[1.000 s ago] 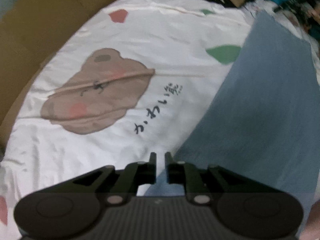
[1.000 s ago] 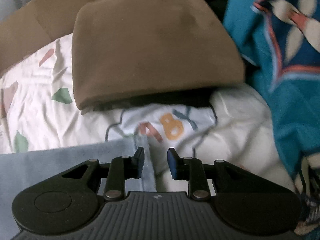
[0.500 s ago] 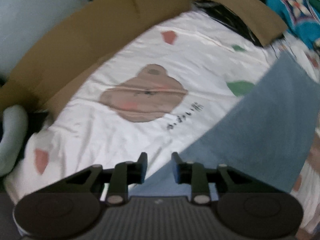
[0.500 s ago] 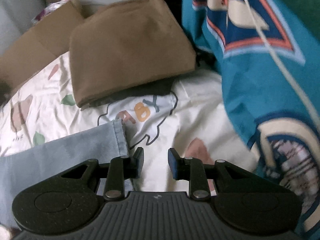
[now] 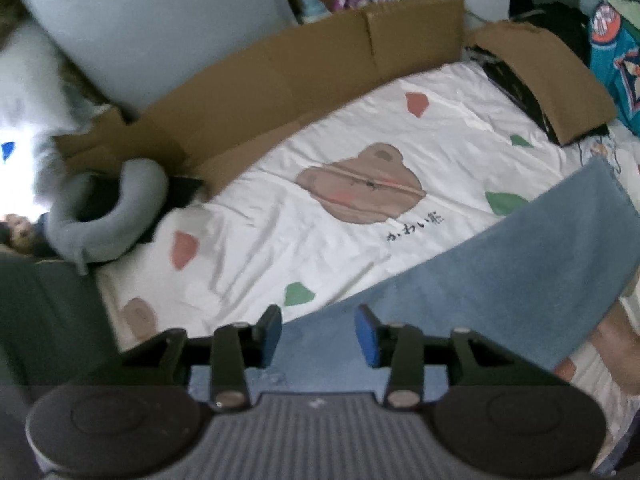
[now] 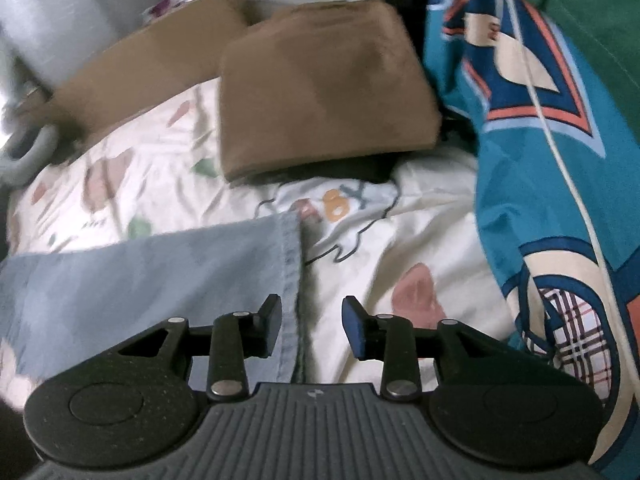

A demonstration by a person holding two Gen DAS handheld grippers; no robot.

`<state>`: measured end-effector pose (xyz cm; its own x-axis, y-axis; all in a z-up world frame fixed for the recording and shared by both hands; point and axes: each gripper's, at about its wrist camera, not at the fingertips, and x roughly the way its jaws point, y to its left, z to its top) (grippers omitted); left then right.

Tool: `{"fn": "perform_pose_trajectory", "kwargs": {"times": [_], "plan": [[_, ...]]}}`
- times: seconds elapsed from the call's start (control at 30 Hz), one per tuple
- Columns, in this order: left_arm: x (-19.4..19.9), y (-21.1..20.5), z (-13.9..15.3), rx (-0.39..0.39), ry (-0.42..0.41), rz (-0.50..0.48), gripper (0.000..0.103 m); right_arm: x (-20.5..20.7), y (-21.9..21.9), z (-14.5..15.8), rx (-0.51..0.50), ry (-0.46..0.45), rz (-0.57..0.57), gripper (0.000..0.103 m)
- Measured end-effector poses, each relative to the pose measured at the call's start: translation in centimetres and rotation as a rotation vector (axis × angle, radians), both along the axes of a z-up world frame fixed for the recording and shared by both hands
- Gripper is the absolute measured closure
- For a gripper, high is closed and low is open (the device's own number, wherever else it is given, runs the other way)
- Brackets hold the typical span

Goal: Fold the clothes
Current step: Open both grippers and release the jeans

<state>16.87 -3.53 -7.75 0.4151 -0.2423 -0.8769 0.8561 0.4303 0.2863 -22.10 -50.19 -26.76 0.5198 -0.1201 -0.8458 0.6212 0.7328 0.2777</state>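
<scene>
A folded light-blue denim garment (image 5: 500, 272) lies flat on the white bear-print bedsheet (image 5: 320, 216). My left gripper (image 5: 318, 334) hovers above its near end with jaws opening and nothing between the pads. In the right wrist view the garment's hemmed edge (image 6: 290, 276) runs toward my right gripper (image 6: 310, 328), whose jaws are also opening. That hem lies below the gap, and the pads do not press on it. A folded brown garment (image 6: 320, 92) rests on a dark one further back.
Brown cardboard (image 5: 320, 60) lines the bed's far side. A grey neck pillow (image 5: 116, 216) sits at the left corner. A teal patterned blanket (image 6: 540, 160) piles up on the right. A white cord (image 6: 560, 152) runs across it.
Both grippers have lifted away from the bed and their jaws have widened. The left view now takes in far more of the sheet. The blue garment stays flat on the bed.
</scene>
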Motion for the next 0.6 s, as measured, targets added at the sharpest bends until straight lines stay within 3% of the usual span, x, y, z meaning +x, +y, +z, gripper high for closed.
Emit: {"fn": "perform_pose_trajectory", "kwargs": {"times": [0.07, 0.23, 0.4, 0.6], "plan": [[-1.0, 0.8, 1.3, -0.030, -0.011, 0.005, 0.051, -0.7, 0.2, 0.4, 0.014, -0.014, 0.002, 0.060], [-3.5, 2.2, 2.5, -0.078, -0.019, -0.013, 0.050, -1.9, 1.3, 1.2, 0.032, -0.008, -0.007, 0.059], [-5.2, 4.0, 1.5, -0.104, -0.004, 0.008, 0.050, -2.3, 2.3, 1.4, 0.058, -0.019, -0.003, 0.059], [-5.9, 6.1, -0.1, -0.100, 0.035, 0.075, 0.050, -3.4, 3.0, 0.6, 0.111, -0.037, -0.075, 0.059]]}}
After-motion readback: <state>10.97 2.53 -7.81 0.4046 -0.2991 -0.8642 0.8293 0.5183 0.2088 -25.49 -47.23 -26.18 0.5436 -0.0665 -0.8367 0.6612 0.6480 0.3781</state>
